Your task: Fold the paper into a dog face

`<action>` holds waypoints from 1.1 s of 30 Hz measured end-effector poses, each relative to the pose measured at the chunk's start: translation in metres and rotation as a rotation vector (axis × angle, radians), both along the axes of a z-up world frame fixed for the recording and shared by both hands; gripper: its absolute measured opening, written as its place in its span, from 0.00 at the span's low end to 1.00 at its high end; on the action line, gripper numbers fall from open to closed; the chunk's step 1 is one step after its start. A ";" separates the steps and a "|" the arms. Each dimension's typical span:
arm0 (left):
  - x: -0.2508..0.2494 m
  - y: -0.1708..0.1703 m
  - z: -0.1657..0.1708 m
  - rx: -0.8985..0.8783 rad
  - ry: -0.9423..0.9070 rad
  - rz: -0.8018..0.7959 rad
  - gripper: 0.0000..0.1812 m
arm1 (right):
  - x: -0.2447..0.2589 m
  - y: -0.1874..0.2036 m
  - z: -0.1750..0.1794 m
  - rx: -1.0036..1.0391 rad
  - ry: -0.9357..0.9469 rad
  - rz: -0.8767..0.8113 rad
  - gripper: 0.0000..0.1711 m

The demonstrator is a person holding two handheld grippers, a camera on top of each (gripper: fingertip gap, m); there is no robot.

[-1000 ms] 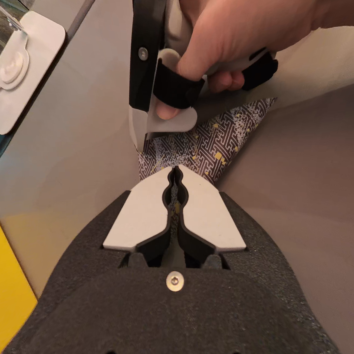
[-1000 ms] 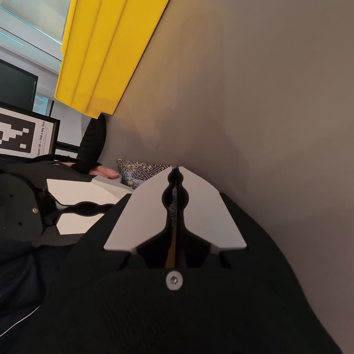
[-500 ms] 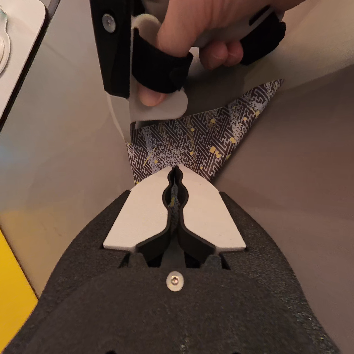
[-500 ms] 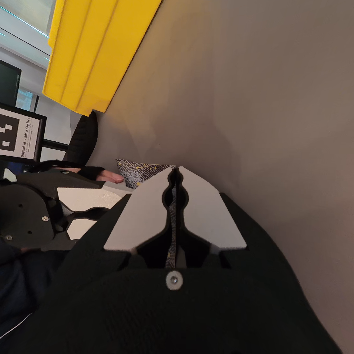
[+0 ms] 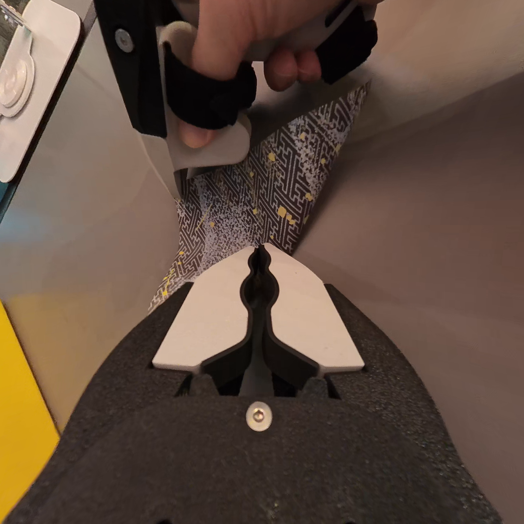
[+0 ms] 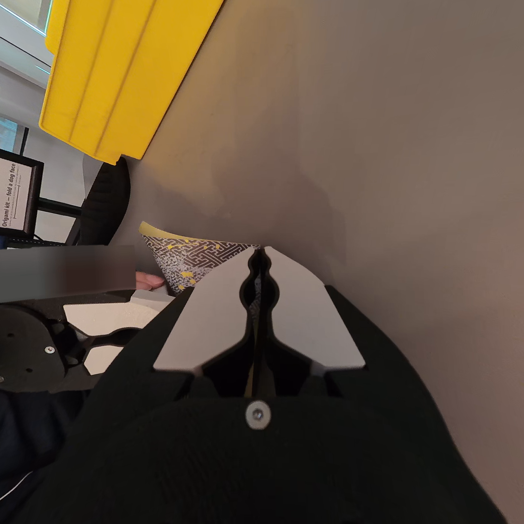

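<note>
Grey bench underneath; yellow bin at its far edge; black-framed printed card standing off it; white rounded plate with clear disc near the corner.

Paper lower part hidden behind left gripper; top edge covered by right gripper and hand, which is cut off at the frame top. Yellow bin cut off. Right wrist view slightly blurred.
</note>
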State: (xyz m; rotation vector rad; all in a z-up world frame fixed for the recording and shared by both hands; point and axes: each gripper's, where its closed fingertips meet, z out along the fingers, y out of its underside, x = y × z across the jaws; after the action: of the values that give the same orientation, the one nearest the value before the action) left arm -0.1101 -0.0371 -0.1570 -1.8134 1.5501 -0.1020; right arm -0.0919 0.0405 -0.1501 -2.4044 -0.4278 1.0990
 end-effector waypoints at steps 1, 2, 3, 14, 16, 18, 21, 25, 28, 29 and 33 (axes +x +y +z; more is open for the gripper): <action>0.000 -0.001 0.000 0.000 -0.004 0.004 0.00 | 0.000 0.000 0.000 0.000 -0.002 0.000 0.00; 0.000 -0.001 0.000 -0.001 -0.007 0.008 0.00 | 0.000 0.000 0.000 0.002 -0.007 0.000 0.00; -0.001 -0.002 0.000 -0.004 -0.007 0.014 0.00 | 0.000 0.000 0.000 0.004 -0.012 0.001 0.00; -0.005 -0.007 0.000 -0.034 -0.016 0.061 0.00 | 0.000 -0.001 -0.001 0.014 -0.033 0.007 0.00; -0.006 -0.010 0.000 -0.082 -0.053 0.064 0.00 | -0.001 -0.001 -0.001 0.017 -0.036 0.010 0.00; -0.010 -0.011 0.000 -0.140 -0.087 0.069 0.00 | -0.001 -0.001 -0.001 0.019 -0.038 0.010 0.00; -0.018 -0.006 0.010 -0.156 -0.127 0.093 0.00 | -0.001 -0.001 -0.001 0.020 -0.037 0.006 0.00; -0.017 0.010 0.053 -0.065 -0.259 0.089 0.00 | -0.001 -0.001 -0.001 0.025 -0.045 0.008 0.00; -0.020 0.025 0.052 -0.001 -0.159 0.081 0.00 | -0.001 -0.001 -0.001 0.029 -0.048 0.007 0.00; -0.017 0.026 0.047 -0.002 -0.149 0.066 0.00 | -0.001 -0.001 -0.001 0.031 -0.048 0.007 0.00; -0.016 0.023 0.020 -0.011 -0.054 0.029 0.00 | -0.001 -0.001 -0.001 0.034 -0.046 0.007 0.00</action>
State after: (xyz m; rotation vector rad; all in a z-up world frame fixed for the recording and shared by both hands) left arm -0.1264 -0.0137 -0.1368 -1.8266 1.4874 -0.1448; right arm -0.0925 0.0398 -0.1510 -2.4042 -0.4665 1.0326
